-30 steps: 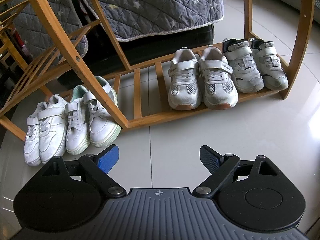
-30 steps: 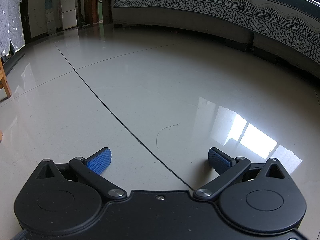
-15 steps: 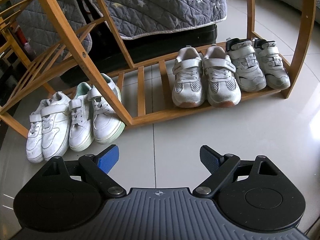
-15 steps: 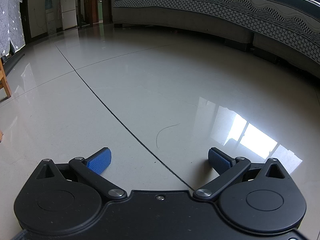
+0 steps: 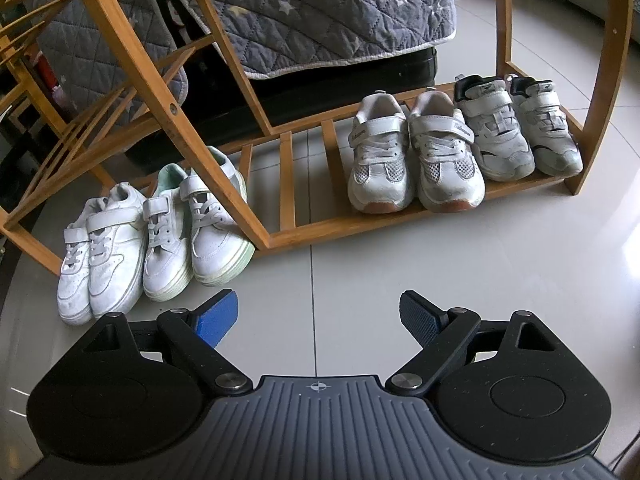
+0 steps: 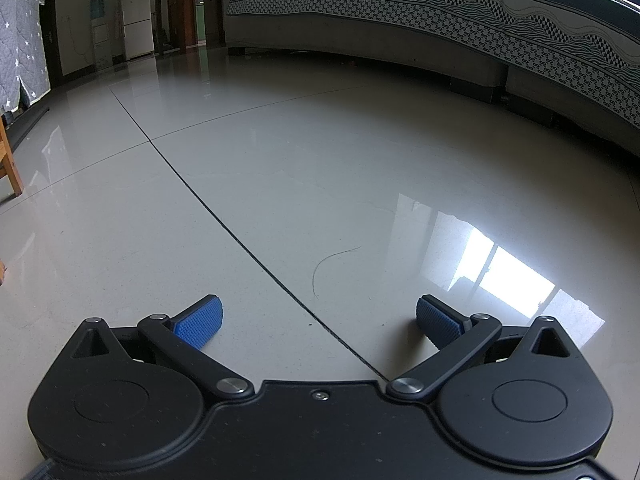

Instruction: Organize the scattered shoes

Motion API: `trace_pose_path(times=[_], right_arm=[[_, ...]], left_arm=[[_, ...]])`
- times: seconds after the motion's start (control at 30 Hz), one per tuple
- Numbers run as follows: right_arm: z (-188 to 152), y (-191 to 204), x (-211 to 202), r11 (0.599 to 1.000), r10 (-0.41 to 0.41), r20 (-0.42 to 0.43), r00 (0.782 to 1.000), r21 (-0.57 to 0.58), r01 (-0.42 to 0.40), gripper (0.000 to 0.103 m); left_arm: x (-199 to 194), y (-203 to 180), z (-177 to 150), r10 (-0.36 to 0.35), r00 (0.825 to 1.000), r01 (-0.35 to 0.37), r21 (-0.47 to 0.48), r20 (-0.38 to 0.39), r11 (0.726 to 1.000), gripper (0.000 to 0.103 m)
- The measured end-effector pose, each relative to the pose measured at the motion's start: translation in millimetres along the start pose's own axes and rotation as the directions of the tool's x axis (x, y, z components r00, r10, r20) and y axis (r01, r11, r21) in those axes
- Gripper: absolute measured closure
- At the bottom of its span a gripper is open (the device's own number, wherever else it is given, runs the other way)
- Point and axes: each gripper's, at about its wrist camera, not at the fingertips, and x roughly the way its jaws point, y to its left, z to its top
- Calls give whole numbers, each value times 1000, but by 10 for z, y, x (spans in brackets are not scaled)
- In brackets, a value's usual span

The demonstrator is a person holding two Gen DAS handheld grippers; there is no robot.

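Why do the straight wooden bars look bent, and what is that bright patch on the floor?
Left wrist view: the fisheye lens bows the wooden rack near the frame edges; light is soft and the white sneakers look sharp. Right wrist view: the bright patch is a window reflection glaring off the glossy tiled floor; the sofa curves from the same distortion.

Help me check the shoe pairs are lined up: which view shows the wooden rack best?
The left wrist view. The rack fills it, with two pairs on its bottom shelf and two more pairs standing on the floor at its left end. The right wrist view catches only a wooden leg at its left edge; no shoes appear there.
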Motion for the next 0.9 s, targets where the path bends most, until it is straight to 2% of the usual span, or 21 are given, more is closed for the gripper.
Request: trace_pose_path(times=[0.4,0.53,0.7,0.8,0.9], right_arm=[[1,-2,1,1000,0,0,1000,0,0,0],[0,-2,1,1000,0,0,1000,0,0,0],[0,-2,1,1000,0,0,1000,0,0,0],[0,-2,1,1000,0,0,1000,0,0,0],[0,-2,1,1000,0,0,1000,0,0,0]], left_arm=[[35,95,-78,-11,1000,11,-9,-13,1000,14],[107,187,-138,-19,999,18,-27,-38,999,14],[206,322,-253,0,999,-1,-25,-54,1000,14],[282,459,-295,6,997,-11,-64,-81,998,14],[326,609,-371,25,997,-31,-78,-73,996,14]])
